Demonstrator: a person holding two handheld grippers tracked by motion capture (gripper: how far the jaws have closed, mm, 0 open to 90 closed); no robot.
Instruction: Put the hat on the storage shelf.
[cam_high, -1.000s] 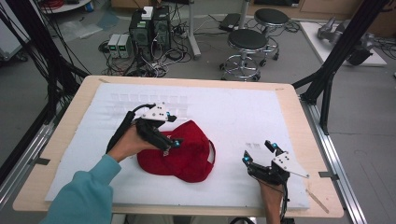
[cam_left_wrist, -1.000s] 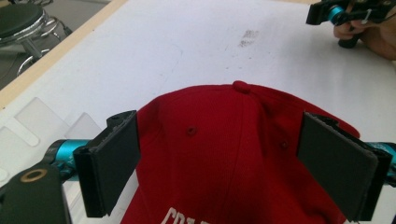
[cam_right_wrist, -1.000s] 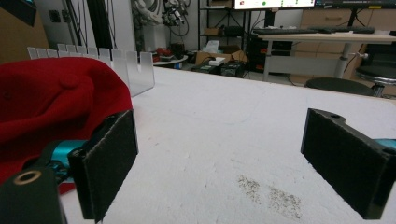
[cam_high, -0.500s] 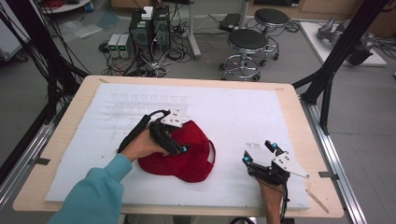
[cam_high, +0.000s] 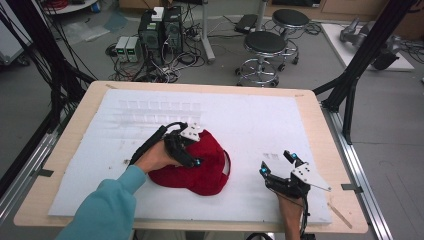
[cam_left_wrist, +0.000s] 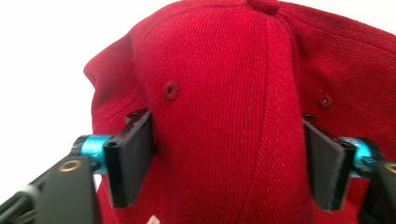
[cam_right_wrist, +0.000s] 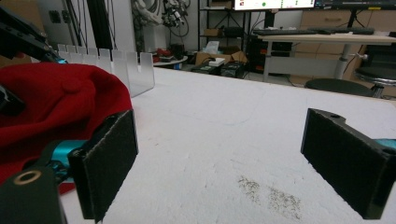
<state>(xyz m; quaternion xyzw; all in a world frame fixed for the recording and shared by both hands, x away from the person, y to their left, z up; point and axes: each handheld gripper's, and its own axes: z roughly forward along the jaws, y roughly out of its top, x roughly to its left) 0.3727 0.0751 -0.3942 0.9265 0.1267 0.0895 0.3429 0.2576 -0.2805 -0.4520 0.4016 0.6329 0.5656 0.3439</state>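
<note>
— Where's the red cap (cam_high: 200, 167) sitting?

— Around six o'clock on the white mat (cam_high: 300, 125) that covers the table (cam_high: 312, 100), a bit left of the middle. No logo or writing on it that I can read, just stitched eyelets and a top button.

— And the left claw (cam_high: 192, 156)?

— Down over the cap's crown. Its jaws have just been closing, with the crown bulging up between them; the pads sit against the fabric on either side.

— The right claw (cam_high: 278, 163)?

— At about five o'clock, jaws wide apart over bare mat, holding nothing, the cap just off to its left.
</note>
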